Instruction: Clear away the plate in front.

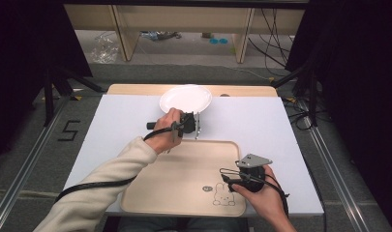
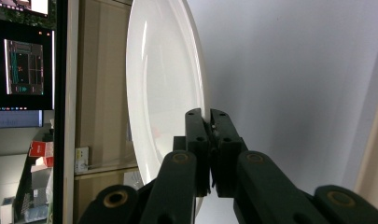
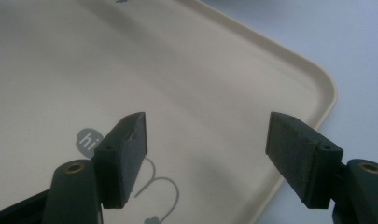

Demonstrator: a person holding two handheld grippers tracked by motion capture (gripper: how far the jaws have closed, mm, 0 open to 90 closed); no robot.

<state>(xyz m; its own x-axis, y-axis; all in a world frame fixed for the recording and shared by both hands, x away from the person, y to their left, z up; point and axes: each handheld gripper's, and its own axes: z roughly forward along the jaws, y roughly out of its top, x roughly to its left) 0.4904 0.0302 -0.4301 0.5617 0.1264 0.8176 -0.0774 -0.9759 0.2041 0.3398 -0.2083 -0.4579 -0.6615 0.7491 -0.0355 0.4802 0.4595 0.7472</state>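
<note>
A white plate [image 1: 185, 99] sits at the far middle of the white table sheet [image 1: 261, 116]. My left gripper [image 1: 192, 124] is just in front of it, turned on its side, with its jaws shut on the plate's near rim. In the left gripper view, the plate [image 2: 163, 93] stands edge-on and my left gripper [image 2: 210, 122] pinches its rim. My right gripper [image 1: 250, 166] hovers over the right part of a beige tray [image 1: 184, 169]. In the right gripper view, my right gripper [image 3: 207, 135] is open with nothing between its pads, above the tray [image 3: 177, 70].
The tray has a rabbit drawing [image 1: 222, 195] with a small "hi" bubble near its front right corner. A wooden strip [image 1: 135, 89] runs behind the sheet. Dark stands and cables flank the table; shelving stands on the floor beyond.
</note>
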